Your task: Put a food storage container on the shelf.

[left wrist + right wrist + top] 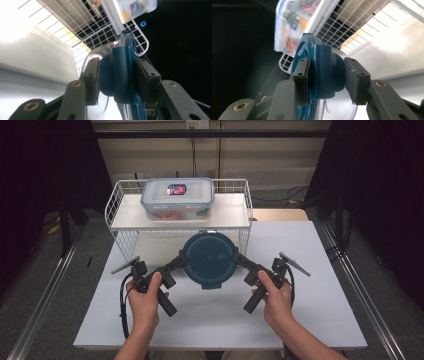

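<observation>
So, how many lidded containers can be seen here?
2: a rectangular container on the wire rack's top shelf, and a round container held between both grippers, below it.

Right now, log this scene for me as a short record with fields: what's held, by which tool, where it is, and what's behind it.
held item: round container with teal lid
left tool: shut on the lid's clip at the container's left side
right tool: shut on the clip at its right side
position: in front of the white wire rack, above the white table
on the rack's shelf: rectangular clear box, lid clipped on
contents of box: colourful, too blurred to name
</observation>
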`<state>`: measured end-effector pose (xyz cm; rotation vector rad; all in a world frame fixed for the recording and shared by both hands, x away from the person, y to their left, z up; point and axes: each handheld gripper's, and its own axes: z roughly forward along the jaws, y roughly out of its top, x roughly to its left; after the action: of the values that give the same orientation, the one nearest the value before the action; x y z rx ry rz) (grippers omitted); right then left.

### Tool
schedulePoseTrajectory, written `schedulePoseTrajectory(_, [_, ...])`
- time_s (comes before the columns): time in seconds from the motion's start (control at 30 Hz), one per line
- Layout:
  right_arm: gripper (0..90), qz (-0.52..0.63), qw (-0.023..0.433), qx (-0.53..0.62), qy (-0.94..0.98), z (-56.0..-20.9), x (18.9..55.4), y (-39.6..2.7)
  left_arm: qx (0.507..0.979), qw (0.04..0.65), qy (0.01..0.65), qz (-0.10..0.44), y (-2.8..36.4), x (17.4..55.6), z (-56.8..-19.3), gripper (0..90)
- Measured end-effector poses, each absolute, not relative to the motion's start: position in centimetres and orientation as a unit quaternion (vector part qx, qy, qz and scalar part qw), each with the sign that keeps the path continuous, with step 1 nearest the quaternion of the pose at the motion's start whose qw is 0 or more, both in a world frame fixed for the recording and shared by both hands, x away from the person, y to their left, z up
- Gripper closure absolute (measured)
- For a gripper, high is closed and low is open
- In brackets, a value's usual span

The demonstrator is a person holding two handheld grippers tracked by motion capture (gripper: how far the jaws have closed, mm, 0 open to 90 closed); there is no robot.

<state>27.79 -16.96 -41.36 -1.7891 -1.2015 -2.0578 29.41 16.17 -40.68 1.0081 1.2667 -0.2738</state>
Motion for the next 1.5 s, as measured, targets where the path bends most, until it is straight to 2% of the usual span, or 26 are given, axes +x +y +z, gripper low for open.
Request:
schedulePoseTrajectory(0.67, [58.5, -0.732, 0.066, -0.555, -0.39, -36.2, 27.2, -14.9, 0.439, 0.721, 0.528, -0.087, 17.7, 28.4, -35.2, 58.2])
schedulePoseTrajectory(1.5, [58.6, -0.757, 0.062, -0.538, -0.366, -30.4, 29.9, -13.4, 0.422, 0.745, 0.515, -0.047, 18.3, 31.0, -28.7, 58.2])
